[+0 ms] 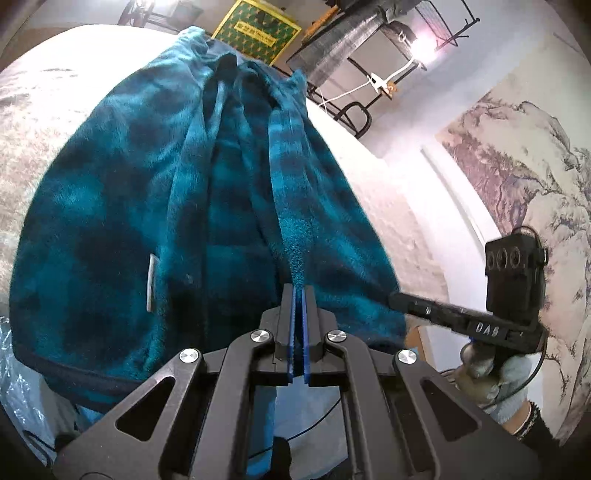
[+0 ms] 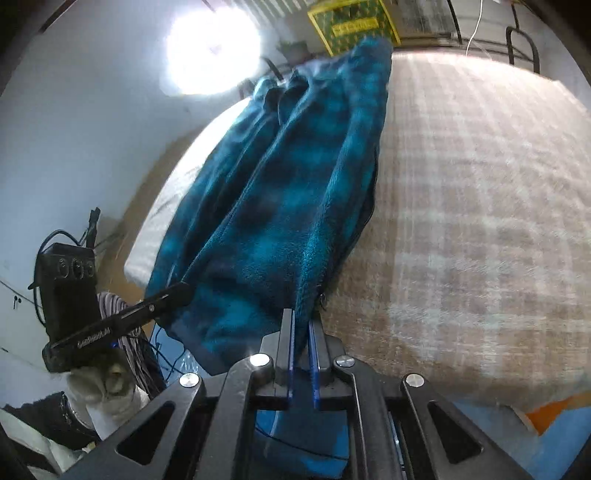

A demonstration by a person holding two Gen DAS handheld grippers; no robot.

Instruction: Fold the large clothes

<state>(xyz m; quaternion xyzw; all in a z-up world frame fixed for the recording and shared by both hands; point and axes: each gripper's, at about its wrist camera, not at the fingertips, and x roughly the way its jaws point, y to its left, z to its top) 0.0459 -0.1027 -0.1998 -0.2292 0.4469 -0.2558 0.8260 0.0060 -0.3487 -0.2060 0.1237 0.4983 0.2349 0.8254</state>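
A large teal and dark-blue plaid fleece garment (image 1: 155,206) is stretched from the bed up to both grippers, gathered in long folds. My left gripper (image 1: 299,295) is shut on an edge of the fleece. My right gripper (image 2: 302,317) is shut on another edge of the same fleece (image 2: 280,206), with cloth bunched between its jaws. The right gripper (image 1: 402,301) shows in the left wrist view at the fleece's right edge. The left gripper (image 2: 184,290) shows in the right wrist view at its left edge. A white label (image 1: 150,284) is on the fleece.
The bed has a beige checked cover (image 2: 480,221) and a white mattress side (image 1: 373,177). A wall with a landscape mural (image 1: 517,166) is beside the bed. A yellow and green poster (image 1: 258,29) and black metal racks (image 1: 369,55) stand beyond it. A bright lamp (image 2: 212,55) glares.
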